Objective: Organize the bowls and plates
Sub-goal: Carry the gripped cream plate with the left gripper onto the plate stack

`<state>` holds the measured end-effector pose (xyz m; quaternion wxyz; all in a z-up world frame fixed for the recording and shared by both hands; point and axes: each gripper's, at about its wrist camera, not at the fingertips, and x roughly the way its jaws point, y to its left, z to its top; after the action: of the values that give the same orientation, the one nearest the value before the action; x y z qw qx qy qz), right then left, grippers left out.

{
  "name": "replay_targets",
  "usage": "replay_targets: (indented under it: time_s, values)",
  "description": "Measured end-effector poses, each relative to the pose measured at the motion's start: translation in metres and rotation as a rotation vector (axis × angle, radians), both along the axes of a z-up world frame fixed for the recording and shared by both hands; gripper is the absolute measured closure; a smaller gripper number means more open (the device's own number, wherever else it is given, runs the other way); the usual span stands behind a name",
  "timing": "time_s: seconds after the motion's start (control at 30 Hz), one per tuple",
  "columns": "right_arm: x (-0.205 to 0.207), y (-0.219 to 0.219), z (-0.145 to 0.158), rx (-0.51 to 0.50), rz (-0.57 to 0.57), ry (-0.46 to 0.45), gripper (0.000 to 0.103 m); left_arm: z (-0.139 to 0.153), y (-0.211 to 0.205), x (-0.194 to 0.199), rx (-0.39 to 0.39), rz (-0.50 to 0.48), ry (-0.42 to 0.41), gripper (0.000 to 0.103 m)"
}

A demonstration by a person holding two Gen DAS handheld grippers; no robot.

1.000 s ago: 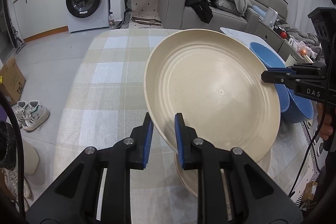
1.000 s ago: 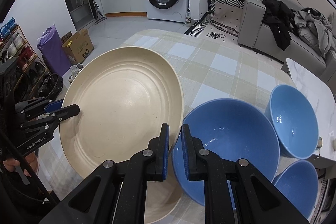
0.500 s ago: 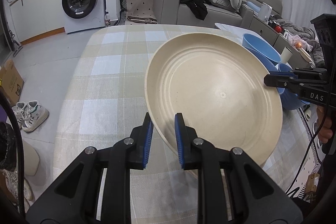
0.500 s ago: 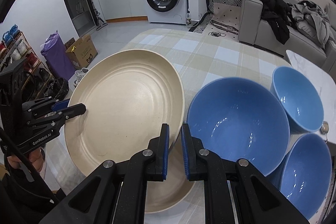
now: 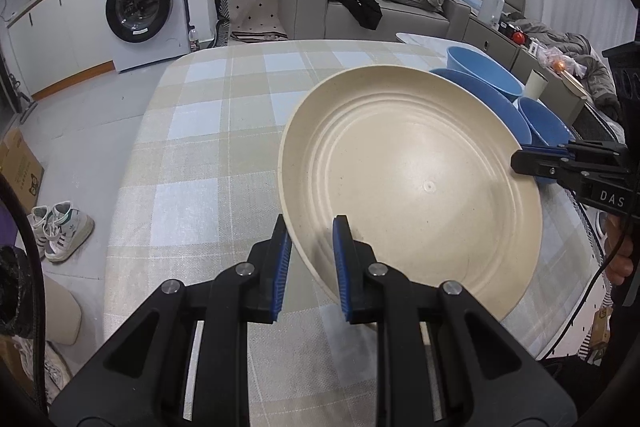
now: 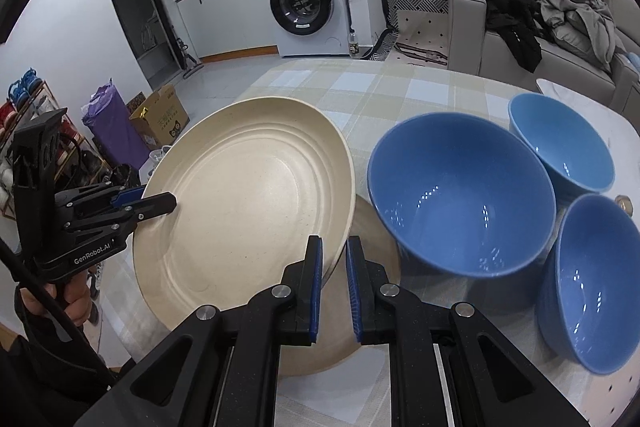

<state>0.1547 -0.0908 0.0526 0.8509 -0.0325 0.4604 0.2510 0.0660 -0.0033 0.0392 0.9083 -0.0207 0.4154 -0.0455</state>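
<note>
Carried leftward since the earlier frame, the wide cream ridged plate [image 6: 248, 211] hung tilted above a second cream plate [image 6: 372, 291] on the checked tabletop [image 5: 208, 131], left gripper [image 5: 308, 251] and right gripper [image 6: 333, 275] jaws clamping opposite rims, seemingly for stacking beside three blue bowls [image 6: 460, 187].

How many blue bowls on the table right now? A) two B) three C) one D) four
B: the right wrist view shows a large bowl, a far bowl and a near bowl, all right of the plate.
</note>
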Motion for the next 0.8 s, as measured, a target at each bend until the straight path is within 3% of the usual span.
replay_targets:
  time_s: [0.4, 0.8]
  values:
    - [-0.027, -0.018, -0.019, 0.036, -0.094, -0.02, 0.089, -0.013, -0.018, 0.0, 0.037, -0.084, 0.029, 0.086]
    - [-0.042, -0.019, -0.032, 0.017, -0.113, -0.041, 0.089, -0.033, -0.025, 0.009, 0.057, -0.093, 0.066, 0.085]
